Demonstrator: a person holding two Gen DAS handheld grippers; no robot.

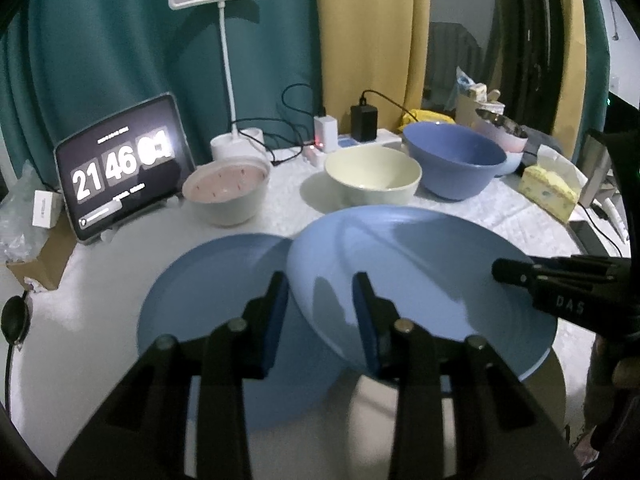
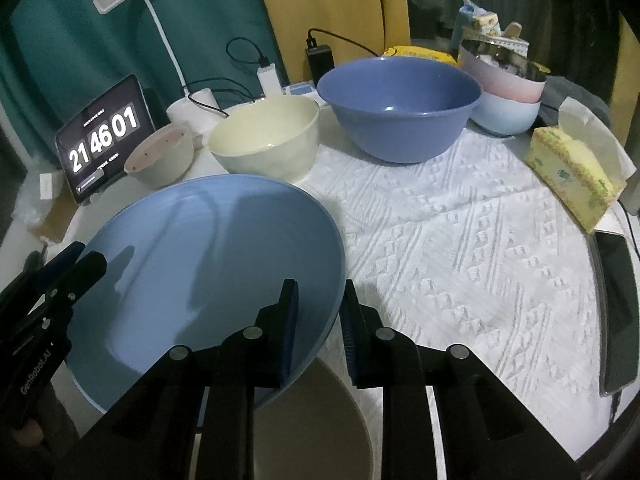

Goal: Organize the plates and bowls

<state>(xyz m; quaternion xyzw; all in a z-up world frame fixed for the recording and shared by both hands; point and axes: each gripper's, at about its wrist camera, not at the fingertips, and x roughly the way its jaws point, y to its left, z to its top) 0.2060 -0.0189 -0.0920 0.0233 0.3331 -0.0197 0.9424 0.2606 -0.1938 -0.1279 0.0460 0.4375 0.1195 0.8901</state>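
A light blue plate (image 1: 420, 280) is held tilted above the table, over a second blue plate (image 1: 200, 300) lying flat. My left gripper (image 1: 320, 300) has its jaws around the raised plate's left rim. My right gripper (image 2: 318, 312) has its jaws closed on the plate's right rim (image 2: 200, 264); it shows in the left wrist view (image 1: 560, 284). Behind stand a pink-lined bowl (image 1: 226, 192), a cream bowl (image 1: 372, 176) and a large blue bowl (image 1: 452, 160). The left gripper also shows at the left edge of the right wrist view (image 2: 52, 276).
A tablet clock (image 1: 120, 168), a white desk lamp (image 1: 236, 136), chargers and cables (image 1: 328, 132) line the back. Stacked pastel bowls (image 2: 504, 92), a tissue box (image 2: 572, 172) and a phone (image 2: 616, 312) sit at the right on the white cloth (image 2: 460, 240).
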